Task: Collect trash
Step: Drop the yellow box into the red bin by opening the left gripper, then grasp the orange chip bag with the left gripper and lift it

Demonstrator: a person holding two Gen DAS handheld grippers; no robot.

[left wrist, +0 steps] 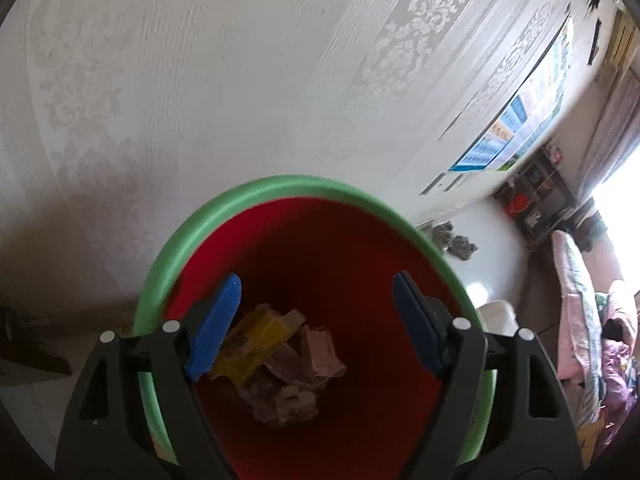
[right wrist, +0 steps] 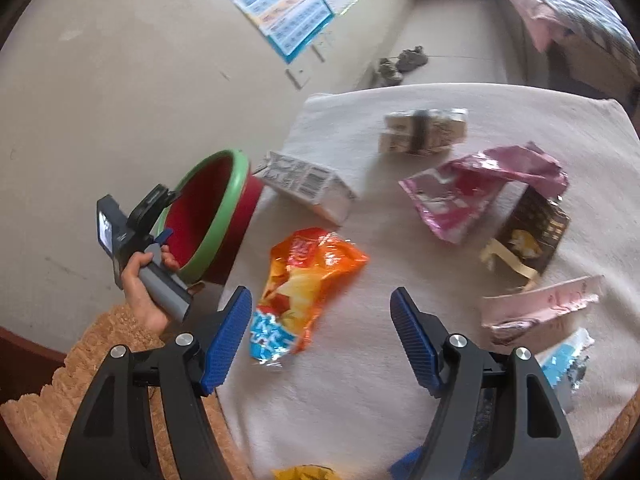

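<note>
My left gripper (left wrist: 317,280) hangs open over a red bin with a green rim (left wrist: 280,184). Nothing is between its blue pads. At the bin's bottom lie a yellow wrapper (left wrist: 256,340) and crumpled pinkish wrappers (left wrist: 308,364). My right gripper (right wrist: 320,294) is open above a white cloth (right wrist: 360,400), just short of an orange chip bag (right wrist: 304,280). The bin (right wrist: 230,208) stands at the cloth's left edge, where a hand (right wrist: 140,284) holds the left gripper at its mouth. More trash lies on the cloth: a white carton (right wrist: 308,188), a patterned box (right wrist: 424,130), a pink wrapper (right wrist: 472,192) and a dark brown bag (right wrist: 532,232).
A pale pink wrapper (right wrist: 540,308) and a blue-white wrapper (right wrist: 564,360) lie at the cloth's right. A fuzzy tan blanket (right wrist: 80,360) borders the cloth at lower left. Shoes (right wrist: 400,62) sit on the floor beyond, near a wall poster (right wrist: 288,4) and a bed (right wrist: 560,4).
</note>
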